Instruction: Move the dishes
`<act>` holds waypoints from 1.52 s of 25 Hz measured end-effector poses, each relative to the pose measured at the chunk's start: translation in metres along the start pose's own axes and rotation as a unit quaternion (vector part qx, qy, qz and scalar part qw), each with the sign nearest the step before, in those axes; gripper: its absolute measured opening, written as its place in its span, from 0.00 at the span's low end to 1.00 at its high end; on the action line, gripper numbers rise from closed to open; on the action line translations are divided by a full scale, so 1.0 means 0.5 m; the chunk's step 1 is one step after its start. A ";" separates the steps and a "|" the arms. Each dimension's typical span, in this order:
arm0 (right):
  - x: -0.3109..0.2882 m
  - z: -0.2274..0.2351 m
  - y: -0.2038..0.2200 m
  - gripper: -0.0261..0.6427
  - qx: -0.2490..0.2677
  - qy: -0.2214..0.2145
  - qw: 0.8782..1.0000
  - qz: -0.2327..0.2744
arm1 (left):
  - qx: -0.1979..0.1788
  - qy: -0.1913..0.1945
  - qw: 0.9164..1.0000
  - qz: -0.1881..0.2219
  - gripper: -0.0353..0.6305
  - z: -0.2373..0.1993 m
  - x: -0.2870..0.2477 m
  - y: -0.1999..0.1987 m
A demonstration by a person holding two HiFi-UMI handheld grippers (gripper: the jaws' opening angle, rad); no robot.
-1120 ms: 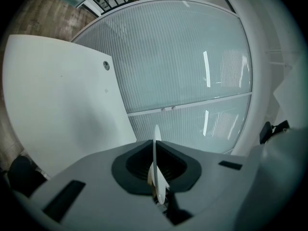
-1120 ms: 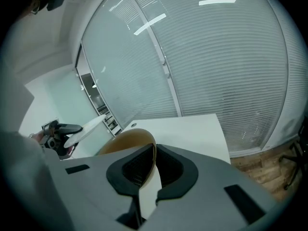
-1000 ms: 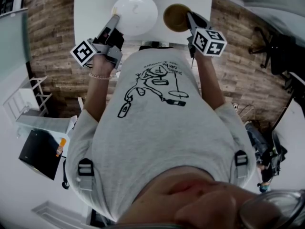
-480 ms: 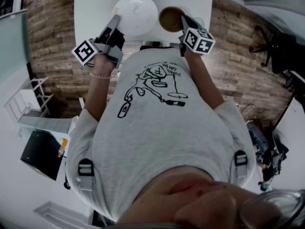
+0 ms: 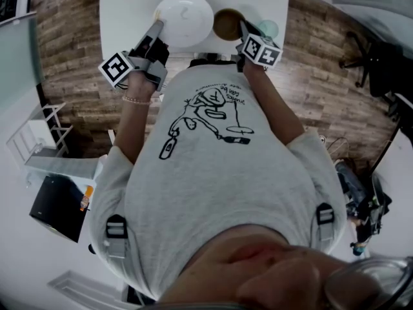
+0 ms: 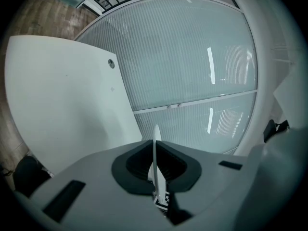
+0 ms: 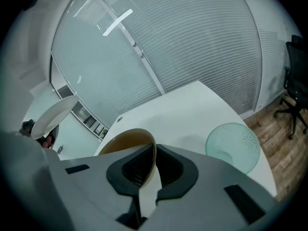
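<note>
Both tongs are clenched, each on the rim of one dish.

The left gripper (image 6: 157, 174) is shut on the near rim of a shallow round white dish (image 5: 184, 18). In the left gripper view the rim is seen edge-on, a thin white blade pinched between the pads. The dish is carried over the near left part of the plain white table (image 5: 126, 8). In the right gripper view it is seen raised against the ribbed glass wall (image 7: 192, 42), so it is judged to be held clear of the tabletop rather than set down.

The right gripper (image 7: 154, 162) is closed on the wall of a deep mustard-brown bowl (image 7: 126, 139), one jaw inside and one outside. A rim pinch is probably used on both pieces because neither offers a handle and the jaws look too narrow to span a whole dish. The brown bowl is held at the middle of the near edge, just beside the white dish. Whether its foot touches the table is not shown.

A pale-green dimpled glass bowl (image 7: 233, 146) stands near the right edge, towards the near right corner, apart from both grippers. With both grippers occupied, it is judged to be a piece not yet dealt with.
</note>
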State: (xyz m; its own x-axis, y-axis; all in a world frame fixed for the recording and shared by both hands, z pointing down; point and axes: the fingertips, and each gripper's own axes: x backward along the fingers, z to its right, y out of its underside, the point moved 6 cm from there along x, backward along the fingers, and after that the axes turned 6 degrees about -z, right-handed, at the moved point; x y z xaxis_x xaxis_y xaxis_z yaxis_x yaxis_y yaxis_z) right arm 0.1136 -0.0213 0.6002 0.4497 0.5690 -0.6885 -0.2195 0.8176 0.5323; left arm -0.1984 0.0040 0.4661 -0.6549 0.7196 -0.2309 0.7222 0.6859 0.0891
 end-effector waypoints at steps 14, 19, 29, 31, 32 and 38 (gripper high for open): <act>-0.066 0.064 0.079 0.11 -0.069 0.031 0.997 0.017 | 0.002 -0.005 1.000 -0.011 0.07 -0.008 -0.002 0.001; -0.076 0.086 0.082 0.11 -0.068 0.048 0.996 0.028 | 0.001 -0.009 1.000 -0.013 0.07 -0.012 -0.003 0.000; -0.091 0.115 0.091 0.11 -0.062 0.070 0.995 0.032 | 0.004 -0.007 1.000 -0.009 0.07 -0.016 -0.002 0.000; -0.095 0.116 0.092 0.11 -0.055 0.074 0.995 0.030 | 0.005 -0.007 1.000 -0.007 0.07 -0.015 -0.002 0.001; -0.096 0.117 0.093 0.11 -0.052 0.077 0.995 0.028 | 0.004 -0.009 1.000 -0.006 0.07 -0.016 -0.001 0.001; -0.099 0.121 0.094 0.11 -0.031 0.084 0.996 0.025 | 0.004 -0.010 1.000 -0.003 0.07 -0.016 -0.002 0.000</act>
State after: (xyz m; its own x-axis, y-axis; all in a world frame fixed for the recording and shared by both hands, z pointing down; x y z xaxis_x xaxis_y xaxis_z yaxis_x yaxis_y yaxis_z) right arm 0.1334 -0.0163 0.6893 0.2874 0.6116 -0.7371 -0.2926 0.7888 0.5405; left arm -0.1992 0.0042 0.4741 -0.6542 0.7135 -0.2509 0.7206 0.6887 0.0799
